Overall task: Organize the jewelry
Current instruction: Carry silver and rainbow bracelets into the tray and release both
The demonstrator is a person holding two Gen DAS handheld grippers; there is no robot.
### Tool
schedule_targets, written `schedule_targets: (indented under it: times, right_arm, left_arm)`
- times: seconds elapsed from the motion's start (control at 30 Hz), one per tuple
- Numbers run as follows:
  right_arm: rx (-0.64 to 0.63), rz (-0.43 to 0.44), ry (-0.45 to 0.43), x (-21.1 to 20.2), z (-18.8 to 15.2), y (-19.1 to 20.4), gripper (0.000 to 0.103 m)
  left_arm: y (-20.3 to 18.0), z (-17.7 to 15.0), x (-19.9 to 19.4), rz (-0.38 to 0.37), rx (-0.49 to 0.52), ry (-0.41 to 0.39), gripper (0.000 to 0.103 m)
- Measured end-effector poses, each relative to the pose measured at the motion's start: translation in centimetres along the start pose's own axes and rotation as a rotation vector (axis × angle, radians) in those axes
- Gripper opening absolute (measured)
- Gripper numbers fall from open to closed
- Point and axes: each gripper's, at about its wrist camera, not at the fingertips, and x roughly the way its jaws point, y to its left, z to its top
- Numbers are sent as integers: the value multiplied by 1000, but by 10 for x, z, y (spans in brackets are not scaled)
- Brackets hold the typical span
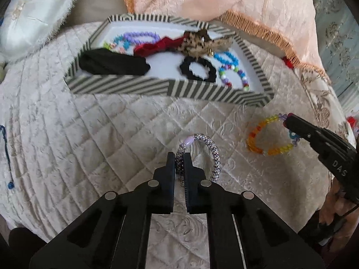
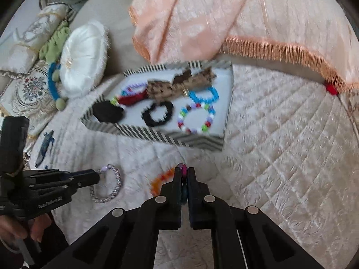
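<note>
A striped tray [image 1: 125, 87] [image 2: 161, 135] on the quilted bed holds bead bracelets, black scrunchies [image 1: 197, 69] [image 2: 158, 113], a red scrunchie and a leopard bow. My left gripper [image 1: 179, 157] [image 2: 98, 176] is shut on a silver-lilac beaded bracelet [image 1: 211, 152] [image 2: 116, 179], in front of the tray. My right gripper [image 2: 184, 170] [image 1: 288, 121] is shut on a rainbow bead bracelet [image 1: 258, 132] [image 2: 159, 179], to the right of the first. Whether either bracelet is lifted off the quilt I cannot tell.
A peach fringed blanket [image 1: 246, 4] [image 2: 224, 22] lies behind the tray. A white satin cushion [image 1: 33, 13] [image 2: 83, 56] sits at the back left. Embroidered cushions and a blue band [image 2: 52, 85] lie at the far left. The cream quilt [image 2: 280, 134] spreads to the right.
</note>
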Motion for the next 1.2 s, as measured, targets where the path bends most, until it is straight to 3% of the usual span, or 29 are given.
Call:
schedule_targets:
  times: [0.2,0.5,0.83,1.2]
  right_arm:
    - [-32,4,-55,-27,19,13,4]
    - [-54,7,-102,-47,40,21,4]
    - [-73,8,-95,-41,53,26,4]
    - [-96,26,-74,-14,74,40,4]
  left_arm:
    - [5,9,-27,2,0,-54,6]
    - [13,35,-54,76,11,-137,6]
    - [20,57,-55,142,19,-173,6]
    - [41,90,-42,137,-14,-157,6]
